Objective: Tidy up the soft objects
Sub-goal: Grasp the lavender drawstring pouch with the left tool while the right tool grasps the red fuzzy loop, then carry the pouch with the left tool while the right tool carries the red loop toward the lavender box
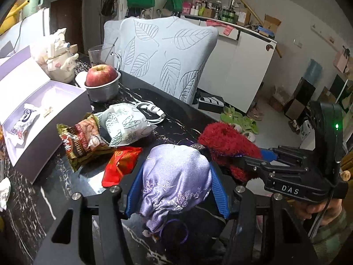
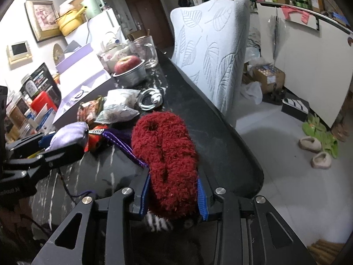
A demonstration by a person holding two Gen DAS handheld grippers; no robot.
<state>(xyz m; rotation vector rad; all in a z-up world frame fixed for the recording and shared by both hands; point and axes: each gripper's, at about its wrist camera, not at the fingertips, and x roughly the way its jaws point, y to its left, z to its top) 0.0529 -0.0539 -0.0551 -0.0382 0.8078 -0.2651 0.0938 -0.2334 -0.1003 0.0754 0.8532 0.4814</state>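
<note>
My left gripper (image 1: 176,190) is shut on a lilac satin pouch (image 1: 176,176), its blue pads pressing both sides and its drawstring end hanging toward the camera. The pouch (image 2: 68,137) and the left gripper (image 2: 53,143) also show at the left of the right wrist view. My right gripper (image 2: 174,194) is shut on a fuzzy dark-red slipper-like piece (image 2: 165,152), held above the black marble table (image 2: 220,145). In the left wrist view the red piece (image 1: 227,145) sits in the right gripper (image 1: 256,156) just right of the pouch. A purple cord (image 2: 123,145) trails beside it.
On the table lie a white leaf-print pouch (image 1: 125,125), snack packets (image 1: 83,141), a red packet (image 1: 119,165), a white cable (image 1: 150,110), an open lilac box (image 1: 37,114), an apple in a metal tin (image 1: 101,84) and a glass mug (image 1: 103,53). A leaf-patterned chair (image 1: 165,55) stands behind.
</note>
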